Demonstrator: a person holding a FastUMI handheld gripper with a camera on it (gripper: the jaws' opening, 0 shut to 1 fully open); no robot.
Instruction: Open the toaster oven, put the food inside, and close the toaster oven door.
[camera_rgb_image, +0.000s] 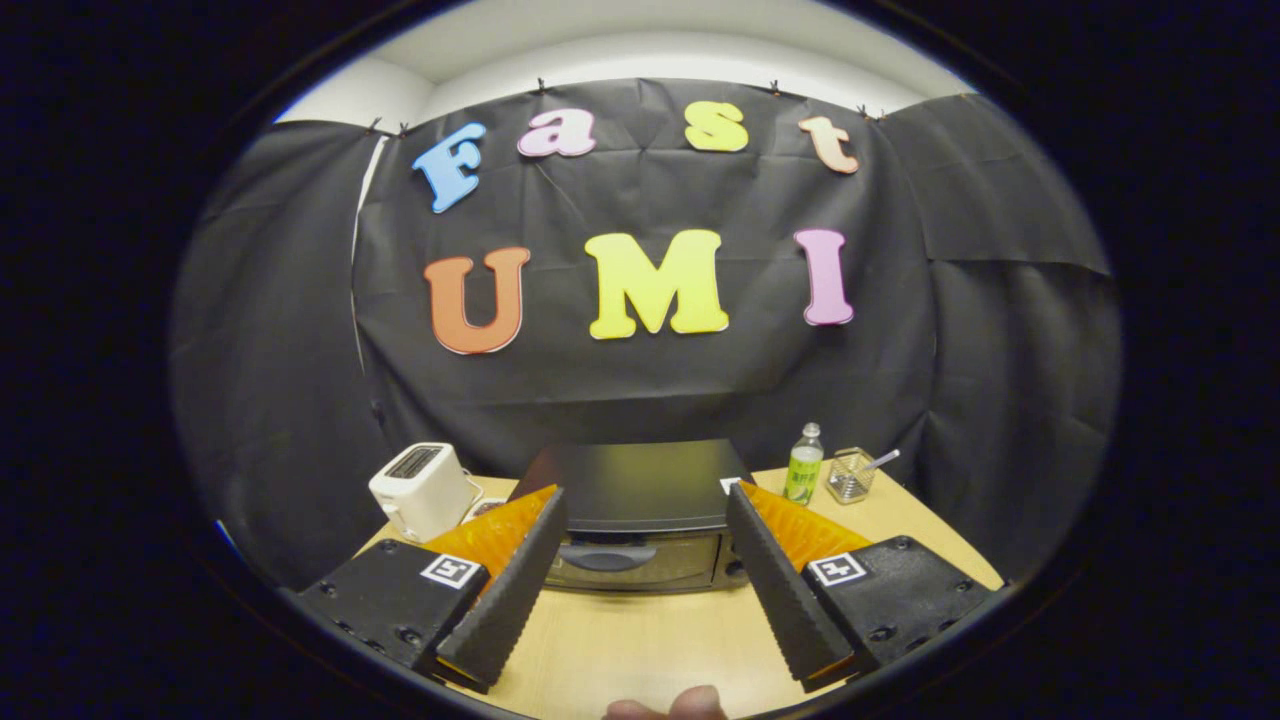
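Fingertip (668, 706) at the near table edge, cut off and blurred; above it the gripper (645, 500) spread wide, holding nothing.

Just beyond and between the two fingers, on the wooden table (640, 640): black toaster oven (640, 515), door shut, handle across the top of the glass front, both lower front corners hidden behind the fingers, interior too dark to make out. No food to be made out anywhere on the table. Left of the oven, near the left finger, a white pop-up toaster (424, 488). Right of the oven, past the right finger, a clear bottle with a green label (803, 466), writing too small to read; beside it a wire mesh cup (850, 476) with a pale stick poking out. Square printed markers on both finger mounts.
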